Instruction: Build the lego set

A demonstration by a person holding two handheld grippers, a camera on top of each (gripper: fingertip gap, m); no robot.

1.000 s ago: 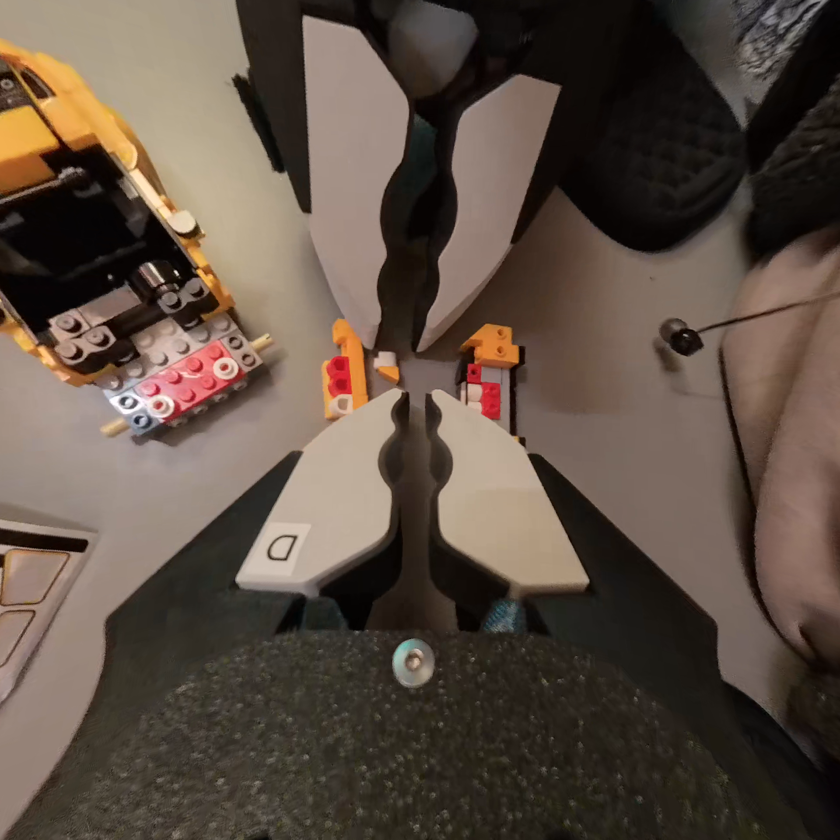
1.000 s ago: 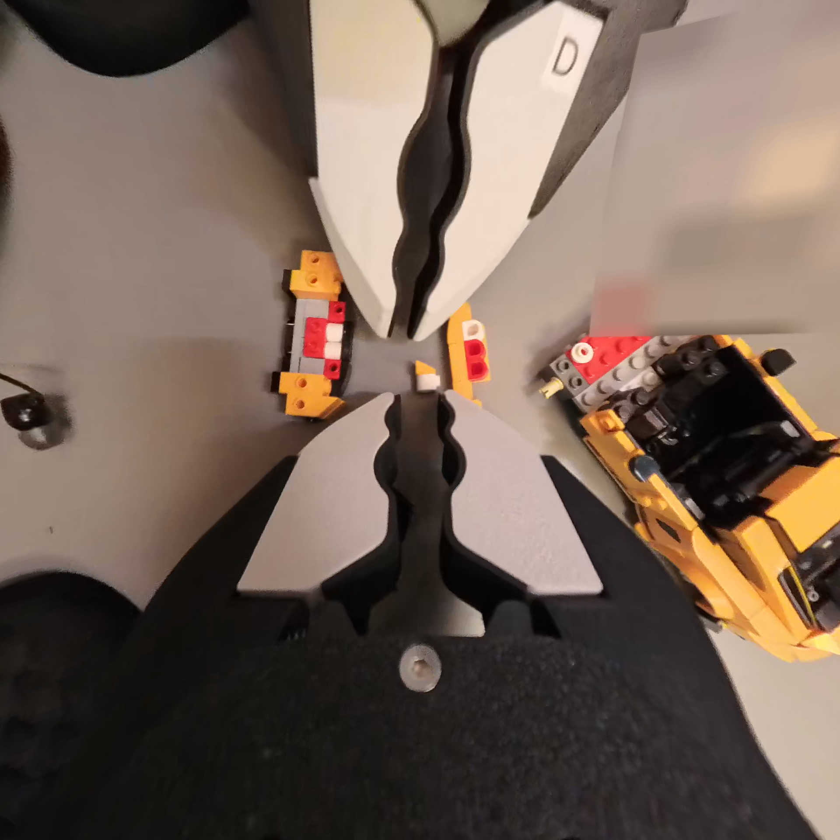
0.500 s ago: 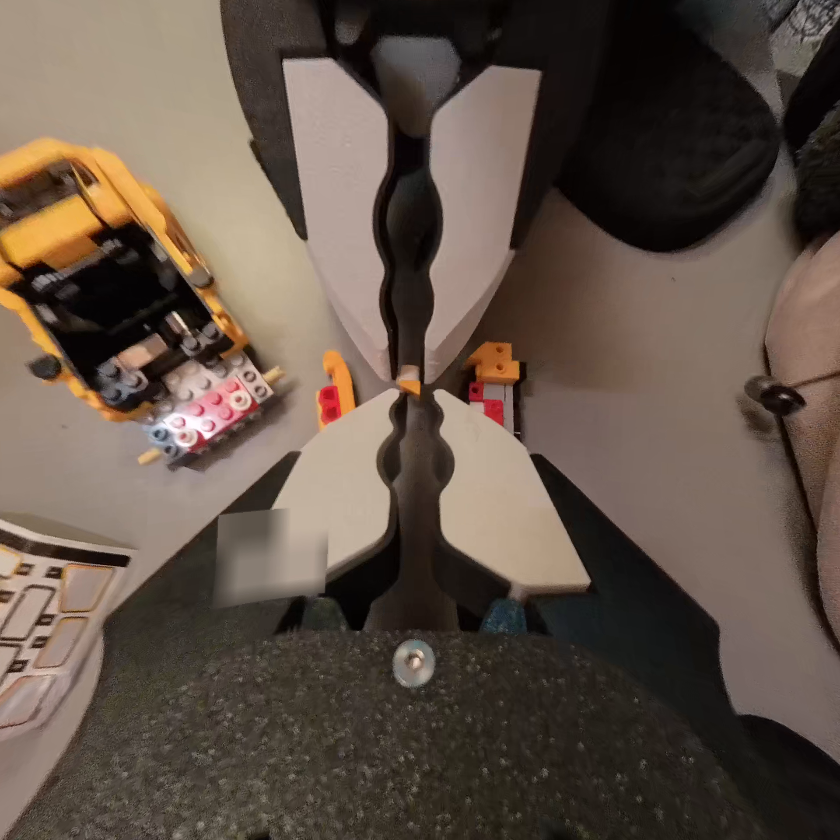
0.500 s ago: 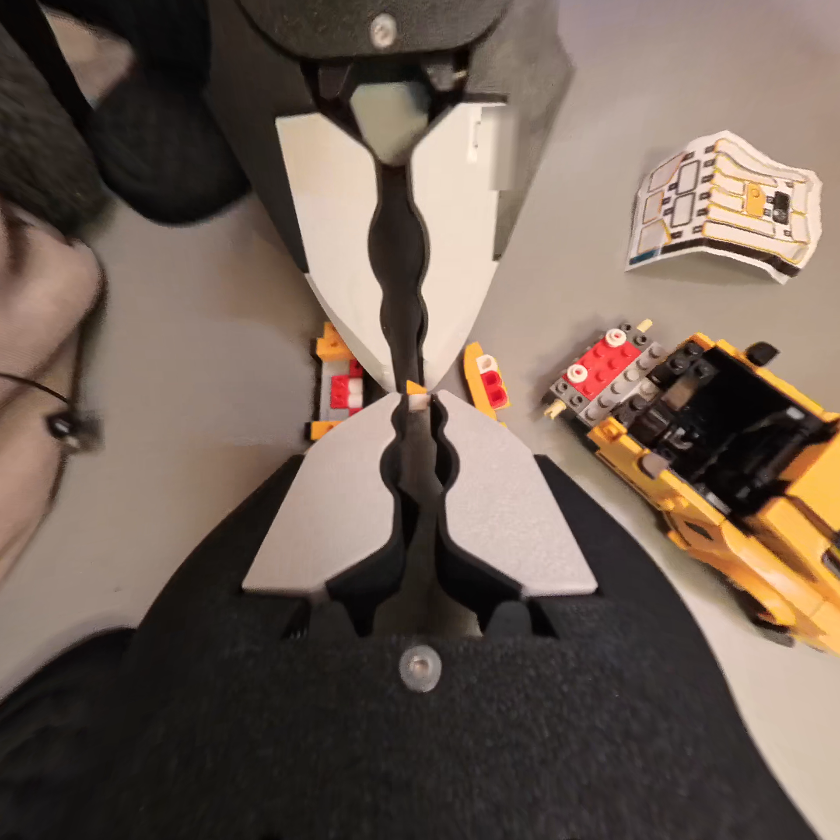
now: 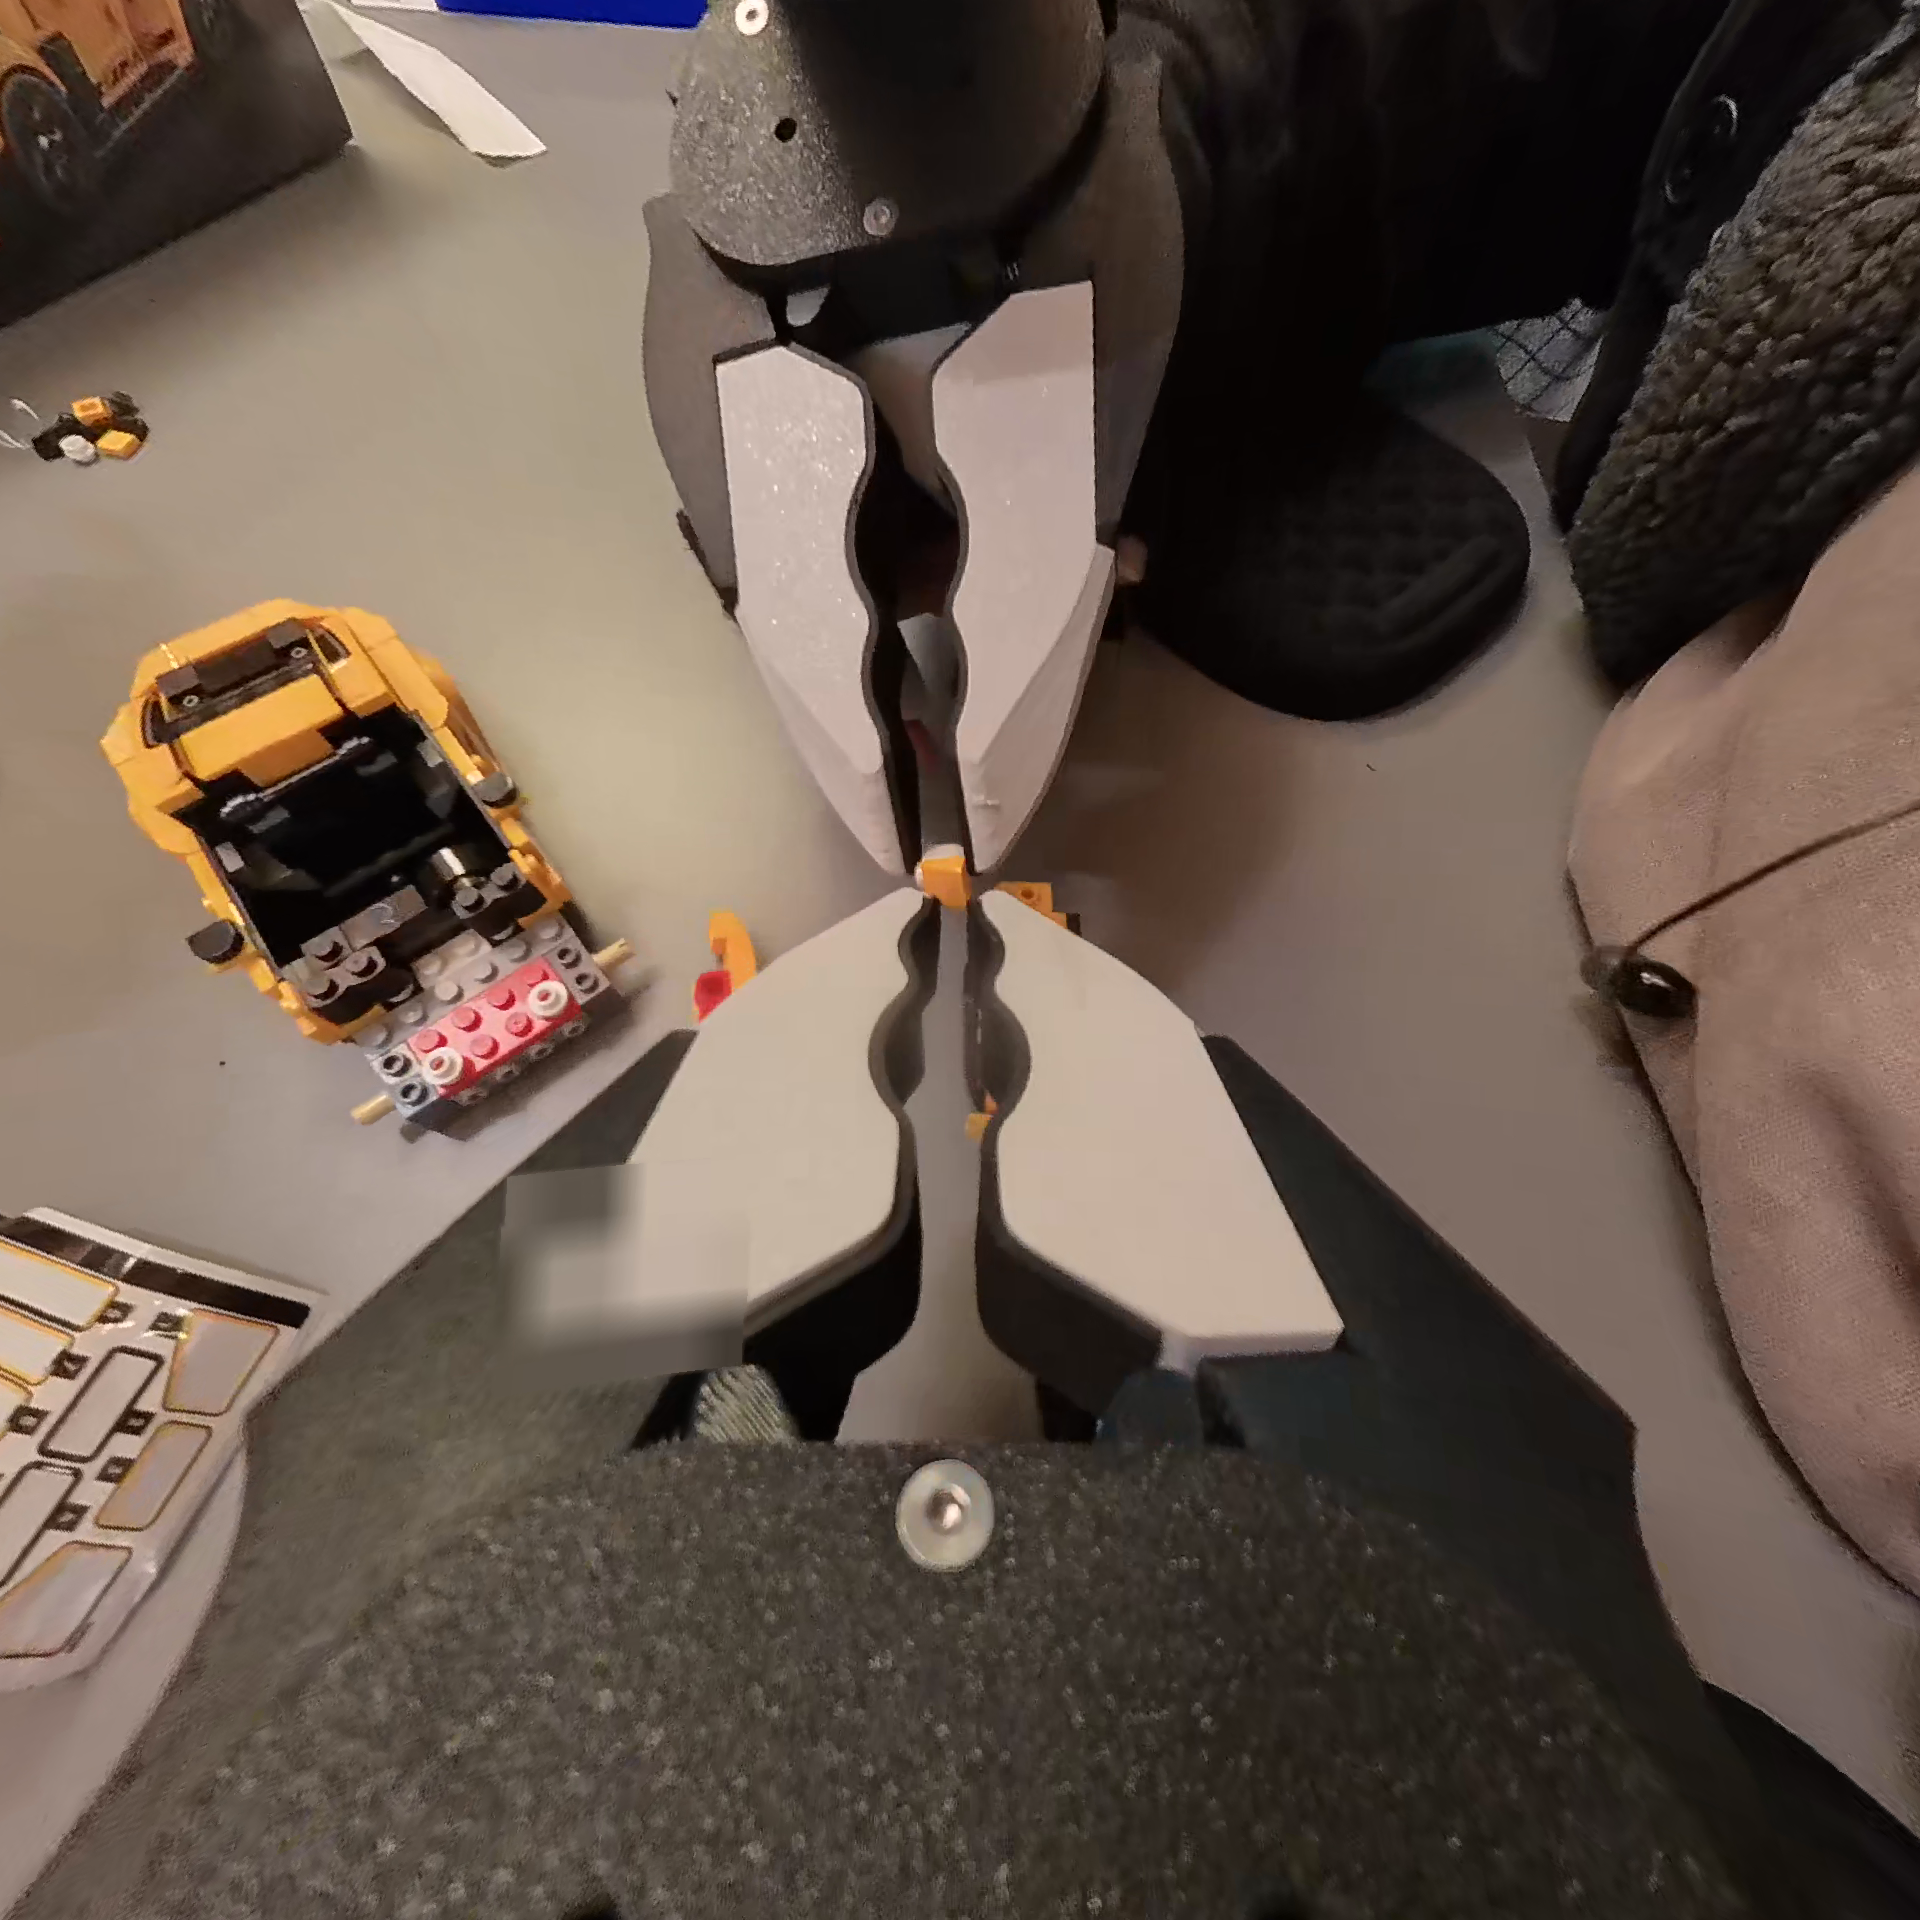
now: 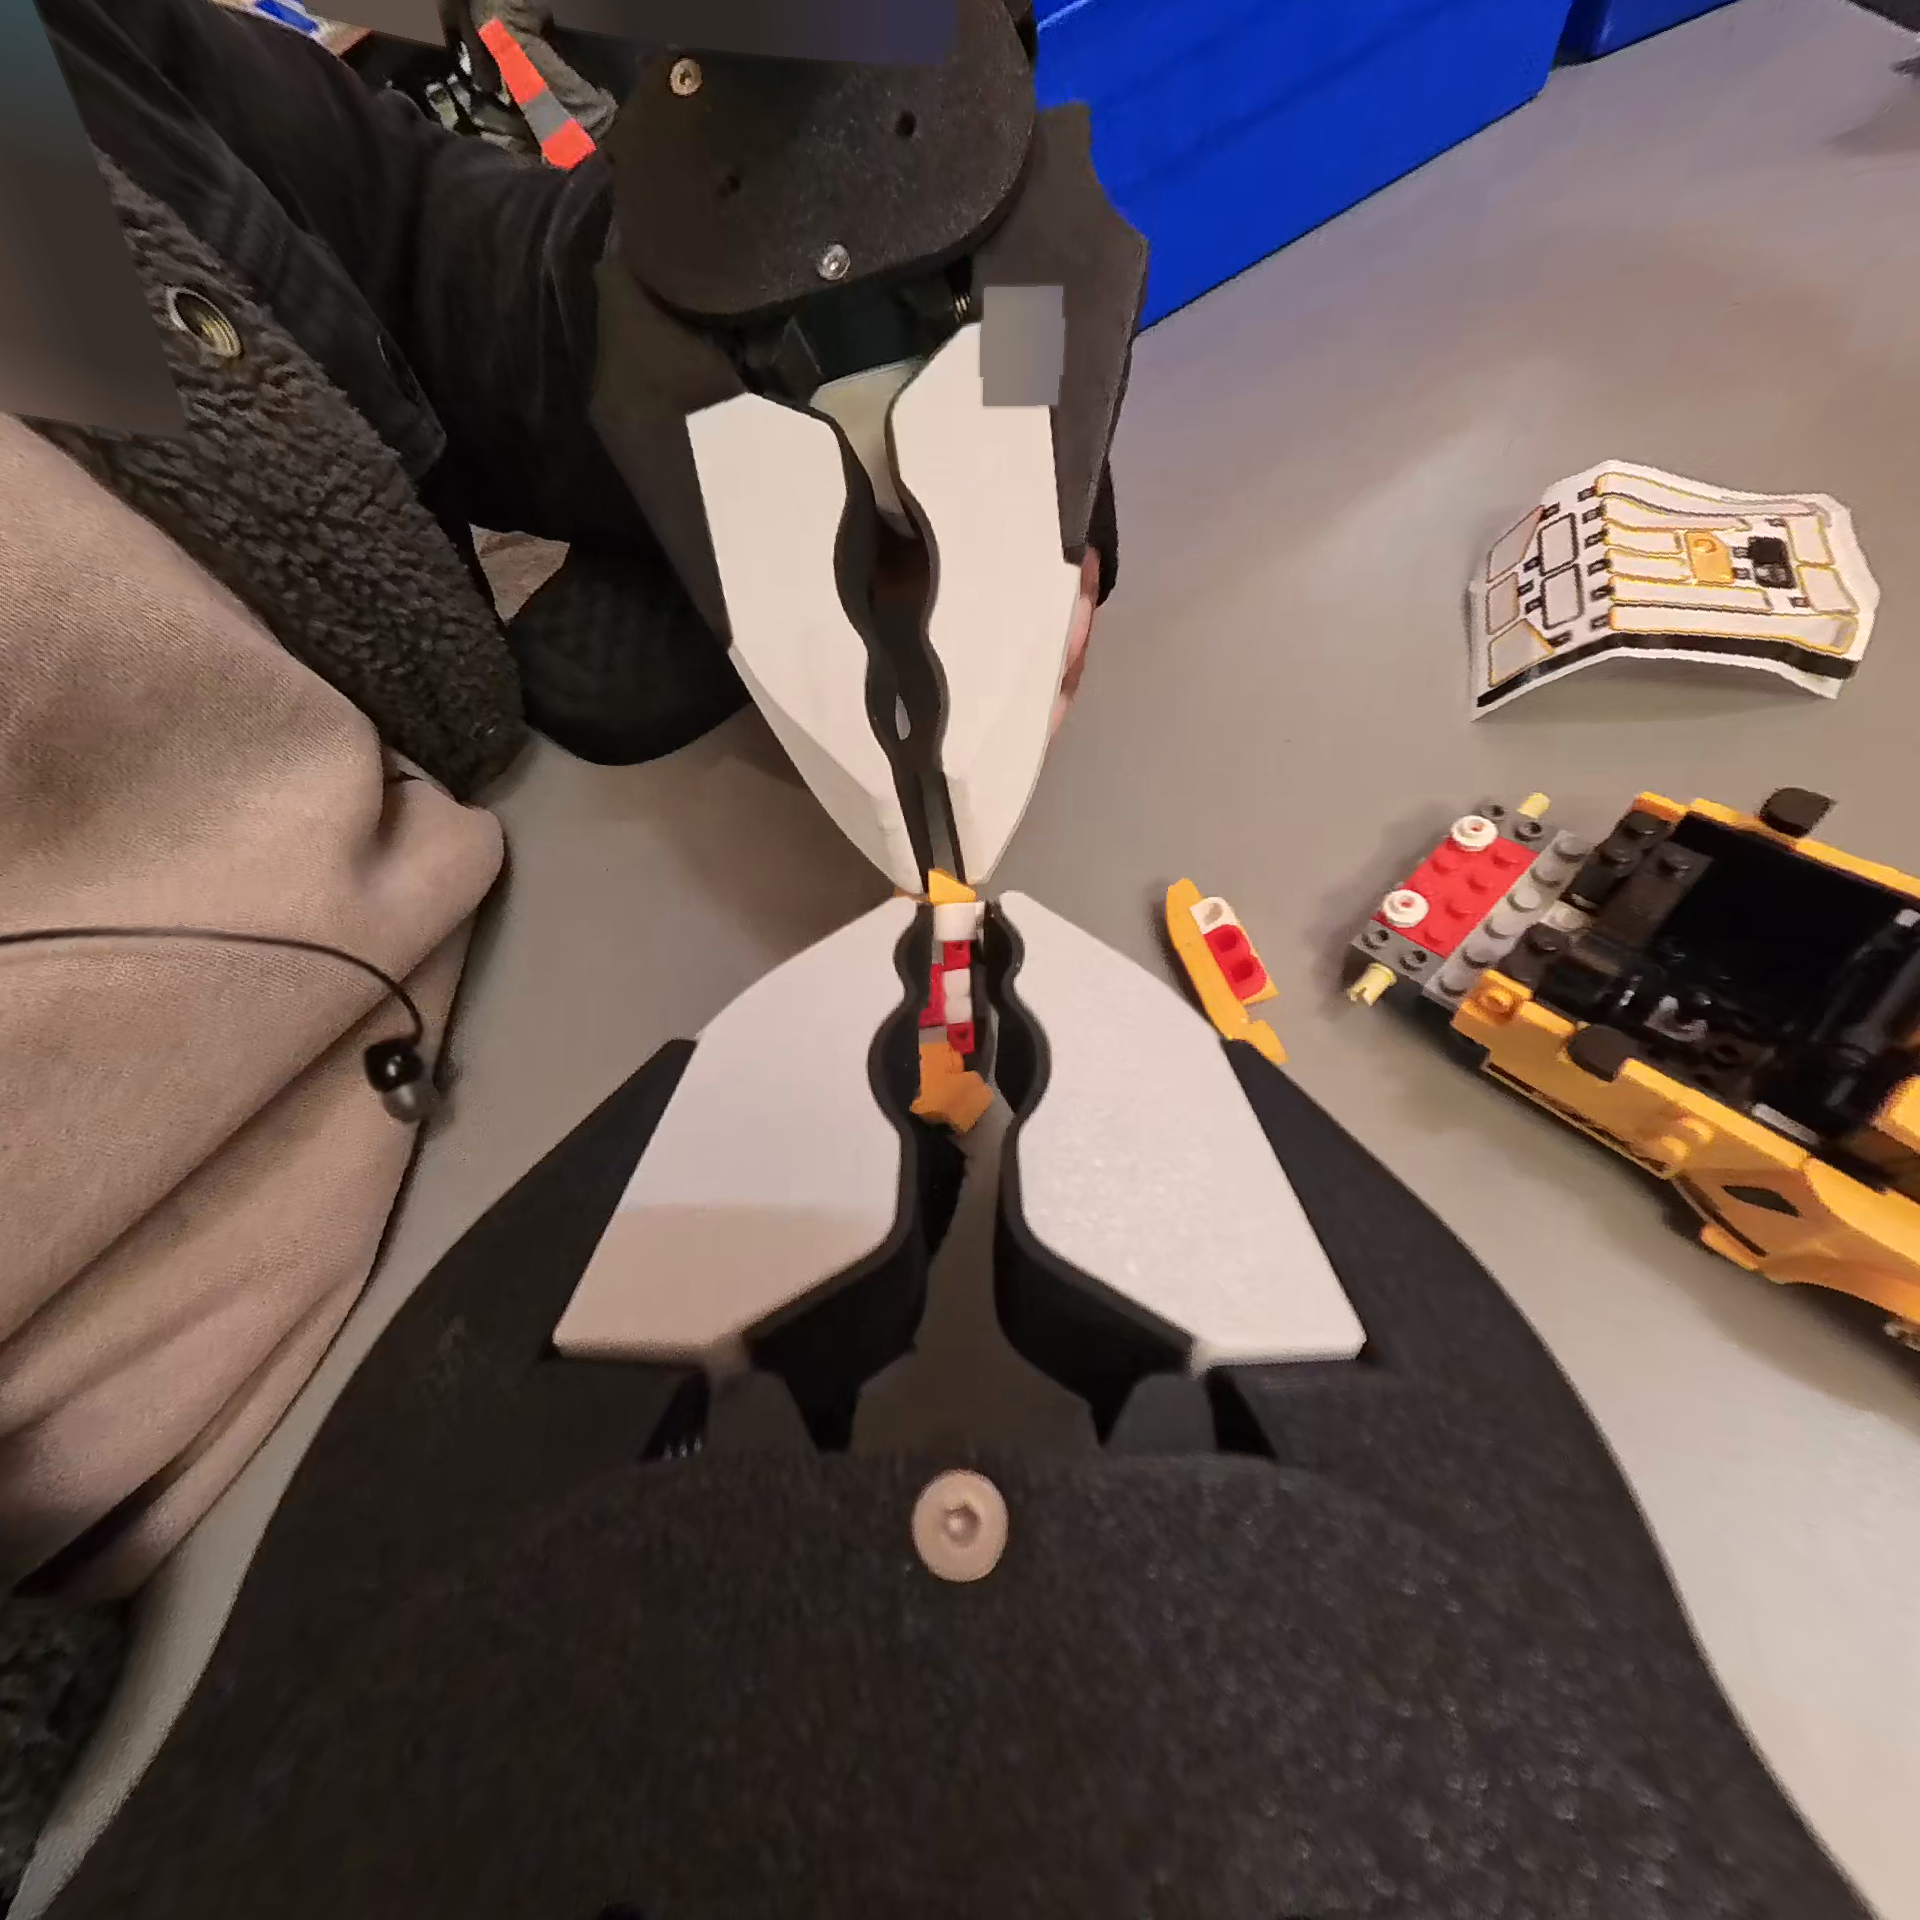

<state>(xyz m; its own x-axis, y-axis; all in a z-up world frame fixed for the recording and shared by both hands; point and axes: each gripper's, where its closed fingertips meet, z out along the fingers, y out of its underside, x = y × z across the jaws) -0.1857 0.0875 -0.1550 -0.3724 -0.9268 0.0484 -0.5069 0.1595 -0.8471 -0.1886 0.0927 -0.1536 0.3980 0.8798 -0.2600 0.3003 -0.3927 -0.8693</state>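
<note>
A small orange-and-white piece [image 5: 943, 875] is pinched between the tips of both grippers, above the grey table. My left gripper [image 5: 945, 906] is shut on its orange end. My right gripper [image 6: 951, 912] faces it tip to tip and is shut on the white end [image 6: 956, 921]. The half-built yellow car [image 5: 343, 852] lies on the table with its red and grey studded end [image 6: 1455, 894] bare. An orange-and-red strip [image 6: 1221, 961] lies beside it. A red, white and orange sub-assembly [image 6: 951, 1003] shows on the table through the gap between my right fingers.
A sticker sheet [image 6: 1662, 582] lies beyond the car. A blue bin [image 6: 1299, 125] stands at the back, a dark box [image 5: 104, 135] at the far corner, and several loose small pieces [image 5: 88, 428] lie near it. A person's beige and black clothing [image 5: 1766, 1039] borders the table. Left and right tips are no more than a few centimetres apart.
Both grippers closed onto the small orange-and-white piece on the table and rose with it. The table, car and sub-assemblies now look farther away.
</note>
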